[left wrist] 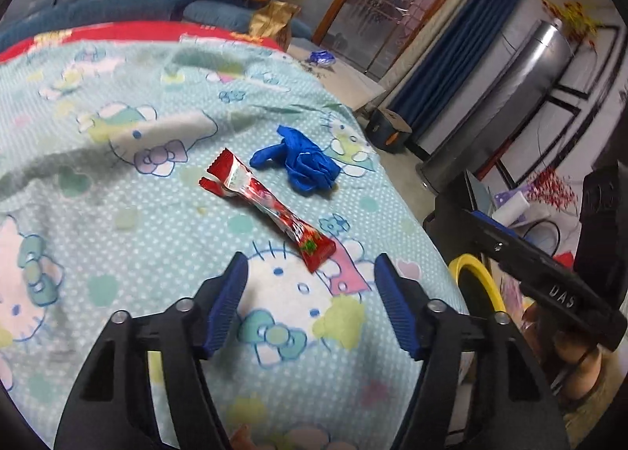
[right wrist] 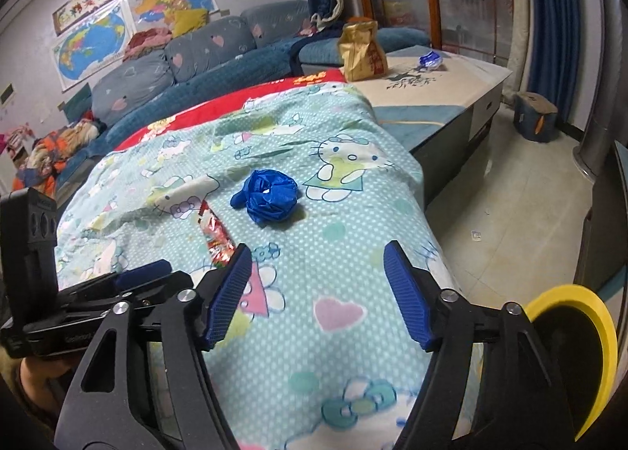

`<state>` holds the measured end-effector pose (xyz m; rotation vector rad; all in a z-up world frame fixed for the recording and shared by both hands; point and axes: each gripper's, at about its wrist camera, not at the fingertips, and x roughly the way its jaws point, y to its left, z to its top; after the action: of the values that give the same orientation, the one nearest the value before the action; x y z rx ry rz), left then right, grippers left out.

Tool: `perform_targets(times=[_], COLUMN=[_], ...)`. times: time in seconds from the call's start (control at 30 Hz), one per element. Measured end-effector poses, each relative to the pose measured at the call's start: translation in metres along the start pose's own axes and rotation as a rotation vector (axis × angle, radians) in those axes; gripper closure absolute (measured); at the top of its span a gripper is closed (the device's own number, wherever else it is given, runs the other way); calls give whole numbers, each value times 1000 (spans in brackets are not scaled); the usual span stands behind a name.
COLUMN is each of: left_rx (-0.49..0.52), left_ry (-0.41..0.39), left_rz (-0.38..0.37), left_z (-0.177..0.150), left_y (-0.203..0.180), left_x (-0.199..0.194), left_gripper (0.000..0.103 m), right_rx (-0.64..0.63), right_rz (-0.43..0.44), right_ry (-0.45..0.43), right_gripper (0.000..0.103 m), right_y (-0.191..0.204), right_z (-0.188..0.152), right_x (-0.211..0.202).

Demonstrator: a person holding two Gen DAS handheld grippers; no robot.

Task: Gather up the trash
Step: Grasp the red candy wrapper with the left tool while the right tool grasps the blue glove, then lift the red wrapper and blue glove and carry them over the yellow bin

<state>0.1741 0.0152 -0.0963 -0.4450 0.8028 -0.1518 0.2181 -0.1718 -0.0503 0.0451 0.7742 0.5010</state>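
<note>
Cartoon-print blanket (left wrist: 117,214): twisted red wrapper (left wrist: 271,210), crumpled blue glove (left wrist: 304,163)

Cartoon-cat blanket (left wrist: 117,183) over a table, red snack wrapper (left wrist: 271,210), crumpled blue glove (left wrist: 302,161) just beside

Wrapper (left wrist: 267,210) on blanket (left wrist: 117,183), glove (left wrist: 302,163) just behind

My left gripper (left wrist: 311,267) hangs with jaws apart and empty over the blanket (left wrist: 117,183), the red wrapper (left wrist: 267,210) lying just ahead of its tips, a crumpled blue glove (left wrist: 302,163) beyond, the bin (left wrist: 477,277) at right.
</note>
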Motion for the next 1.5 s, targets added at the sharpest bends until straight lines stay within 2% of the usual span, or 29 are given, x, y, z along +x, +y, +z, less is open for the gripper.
perform_targets(times=[0.13,0.3,0.33,0.4,0.43,0.57,0.63,0.73,0.87,0.9,1.0,1.27,1.5], left_rx=[-60,-99,-101,-97,-94,-80,-78,-74,-73,-70,-57,-14,61], left_ry=[32,71,72,71,70,77,81,83,79,77,63,24,-11], left_rz=[-15,40,43,44,43,32,21,11,4,4,6,2,-12], left_z=[11,21,22,23,24,23,22,19,16,15,13,12,10], left_y=[9,22,24,27,27,30,32,36,40,41,41,27,-3], left_x=[19,39,42,45,45,48,47,45,39,37,29,11,-6], left_gripper=[49,56,59,60,63,85,89,95,96,96,96,99,100], right_rx=[-19,-47,-49,-50,-49,-46,-44,-44,-59,-62,-76,-86,-27], right_rz=[25,63,73,85,95,114,122,135,130,135,137,118,81], right_ry=[32,64,69,85,95,125,138,156,171,167,150,58,-2], right_gripper=[48,52,52,54,54,56,57,63,87,94,101,101,101], right_y=[2,9,10,12,13,19,22,27,33,34,38,38,22], right_z=[13,26,27,31,33,37,37,38,34,33,29,21,9], right_x=[23,47,50,60,66,86,94,106,117,116,110,69,30])
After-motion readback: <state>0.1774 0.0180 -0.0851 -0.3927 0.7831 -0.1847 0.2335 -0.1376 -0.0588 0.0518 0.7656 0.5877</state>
